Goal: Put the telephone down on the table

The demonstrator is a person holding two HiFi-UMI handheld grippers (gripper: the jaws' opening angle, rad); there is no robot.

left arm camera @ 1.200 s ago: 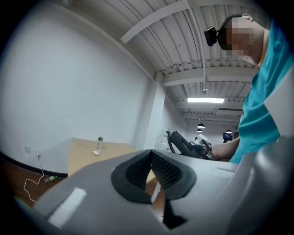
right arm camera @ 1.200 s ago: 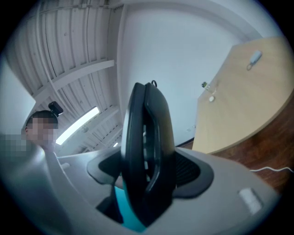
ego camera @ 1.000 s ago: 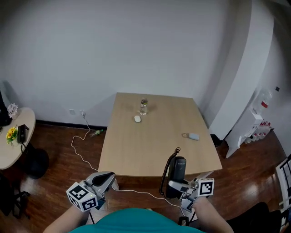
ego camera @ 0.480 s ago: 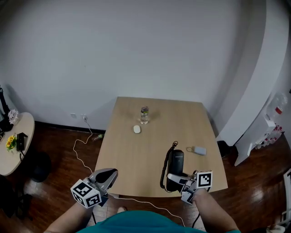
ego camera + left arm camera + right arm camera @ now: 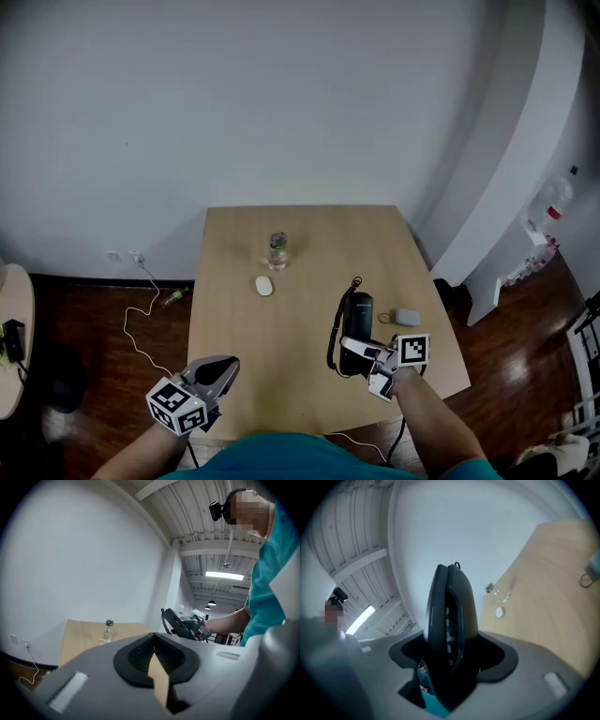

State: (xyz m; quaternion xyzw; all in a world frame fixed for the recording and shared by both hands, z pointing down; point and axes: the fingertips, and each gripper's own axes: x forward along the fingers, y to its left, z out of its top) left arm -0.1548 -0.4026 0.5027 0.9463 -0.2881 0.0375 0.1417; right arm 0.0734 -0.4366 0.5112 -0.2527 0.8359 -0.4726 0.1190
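Pinching telephone (image 5: 357,314) over wood table (image 5: 234,328) by white wall (image 5: 281,94): R tongs (image 5: 361,349); L tongs (image 5: 225,367) pressed together.

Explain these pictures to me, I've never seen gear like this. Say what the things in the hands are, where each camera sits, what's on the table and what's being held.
A person holds a clamp-like tool in each hand; the cubes with square markers are part of these tools. One picture comes from a camera on the person's head, looking down. The other two come from cameras riding on each tool. On the wooden table are a small bottle, a white oval object and a small grey box. The right tool is clamped on a black telephone, held over the table. The left tool is closed and holds nothing.
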